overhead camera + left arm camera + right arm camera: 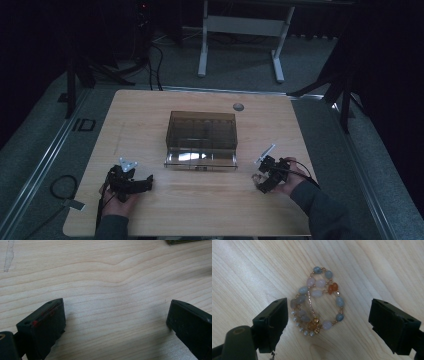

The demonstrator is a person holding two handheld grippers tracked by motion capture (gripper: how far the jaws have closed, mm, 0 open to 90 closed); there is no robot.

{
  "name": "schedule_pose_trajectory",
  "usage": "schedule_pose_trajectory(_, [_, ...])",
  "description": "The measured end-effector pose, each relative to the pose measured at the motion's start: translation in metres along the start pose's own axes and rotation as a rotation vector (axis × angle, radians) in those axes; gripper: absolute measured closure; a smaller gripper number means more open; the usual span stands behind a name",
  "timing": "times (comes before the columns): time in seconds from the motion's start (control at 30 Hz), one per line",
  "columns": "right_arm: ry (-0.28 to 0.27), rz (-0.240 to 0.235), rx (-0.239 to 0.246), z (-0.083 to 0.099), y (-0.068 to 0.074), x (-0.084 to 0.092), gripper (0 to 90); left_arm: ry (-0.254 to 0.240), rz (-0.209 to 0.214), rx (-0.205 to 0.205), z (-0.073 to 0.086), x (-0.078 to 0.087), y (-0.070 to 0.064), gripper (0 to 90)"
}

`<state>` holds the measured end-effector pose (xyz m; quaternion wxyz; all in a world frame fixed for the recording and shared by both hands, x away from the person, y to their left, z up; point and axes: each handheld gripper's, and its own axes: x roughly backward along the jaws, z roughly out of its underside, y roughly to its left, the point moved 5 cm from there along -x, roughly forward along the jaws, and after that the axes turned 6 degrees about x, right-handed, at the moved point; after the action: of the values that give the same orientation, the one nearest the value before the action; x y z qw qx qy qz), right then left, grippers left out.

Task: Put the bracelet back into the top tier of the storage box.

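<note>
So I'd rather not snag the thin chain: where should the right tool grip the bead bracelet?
Come straight down on the bead bracelet, lying flat in a loose coil. Pinch across its bunched strands near the pearl end; the right tool already straddles it, open.

High view: the one legible marking is "ID", in dark letters on the grey floor (60, 145) strip just left of the desk (150, 105); the letters lie turned on their side. No lettering, label, brand or number can be read on the desk itself. Left gripper view and right gripper view: no text, label or number can be read on any surface.
</note>
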<state>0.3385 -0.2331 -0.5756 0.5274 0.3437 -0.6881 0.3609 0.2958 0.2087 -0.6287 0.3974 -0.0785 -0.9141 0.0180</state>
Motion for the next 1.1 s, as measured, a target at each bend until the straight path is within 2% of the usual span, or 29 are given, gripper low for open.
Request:
schedule_pose_trajectory(0.6, [0.046,-0.045,-0.001,-0.001,-0.001,-0.013,18.6,0.000,0.000,0.000,0.000,0.000,0.000,2.3])
schedule_pose_trajectory(0.9, [0.063,-0.057,0.000,-0.001,-0.001,-0.016,25.0,0.000,0.000,0.000,0.000,0.000,0.000,2.3])
schedule_pose_trajectory(1.1, [0.065,-0.082,-0.004,-0.002,0.000,-0.015,33.8,0.000,0.000,0.000,0.000,0.000,0.000,2.3])
